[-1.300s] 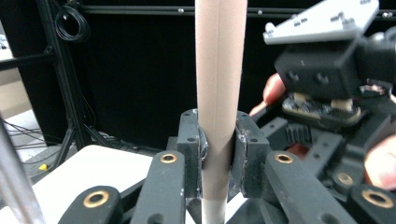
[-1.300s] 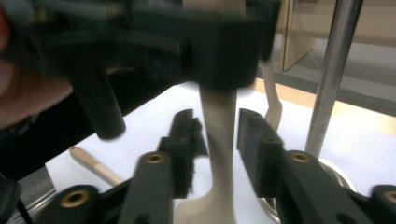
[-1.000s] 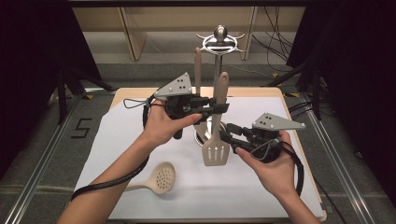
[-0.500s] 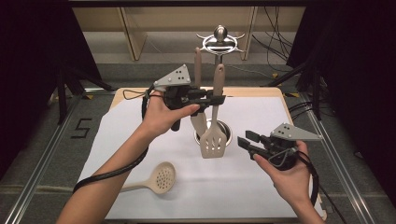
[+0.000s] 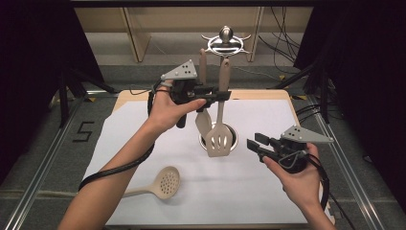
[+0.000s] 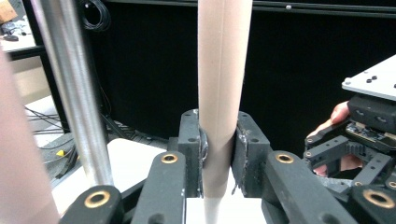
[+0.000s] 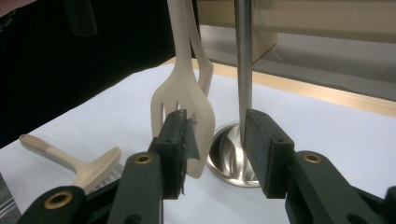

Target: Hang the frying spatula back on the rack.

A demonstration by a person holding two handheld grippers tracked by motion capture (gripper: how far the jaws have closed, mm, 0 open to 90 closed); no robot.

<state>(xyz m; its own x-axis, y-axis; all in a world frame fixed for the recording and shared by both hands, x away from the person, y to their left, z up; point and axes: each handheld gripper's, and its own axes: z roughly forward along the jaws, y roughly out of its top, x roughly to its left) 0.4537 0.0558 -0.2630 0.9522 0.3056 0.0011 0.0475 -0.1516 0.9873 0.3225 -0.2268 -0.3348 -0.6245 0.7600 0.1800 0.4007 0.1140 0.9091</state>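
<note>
My left gripper [image 5: 221, 95] is shut on the beige handle [image 6: 219, 116] of a slotted spatula [image 5: 219, 142]. It holds the spatula upright, with the blade hanging just above the round steel base [image 5: 231, 132] of a utensil stand. A second beige utensil [image 5: 203, 122] hangs beside it. The stand's steel pole [image 6: 74, 93] rises to a hook crown [image 5: 225, 40]. My right gripper [image 5: 253, 146] stands open to the right of the base, holding nothing. In the right gripper view, its jaws frame the spatula blade [image 7: 184, 102] and the pole [image 7: 243, 60] from a distance.
A perforated beige spoon [image 5: 163, 183] lies on the white sheet [image 5: 143, 143] at the front left, and it also shows in the right gripper view [image 7: 70, 161]. The wooden table edge [image 5: 268, 94] runs behind the stand. Black curtains and cables surround the table.
My right gripper has pulled away from the spatula blade, to the right and lower. My left gripper has carried the spatula slightly up and back, towards the stand's pole.
</note>
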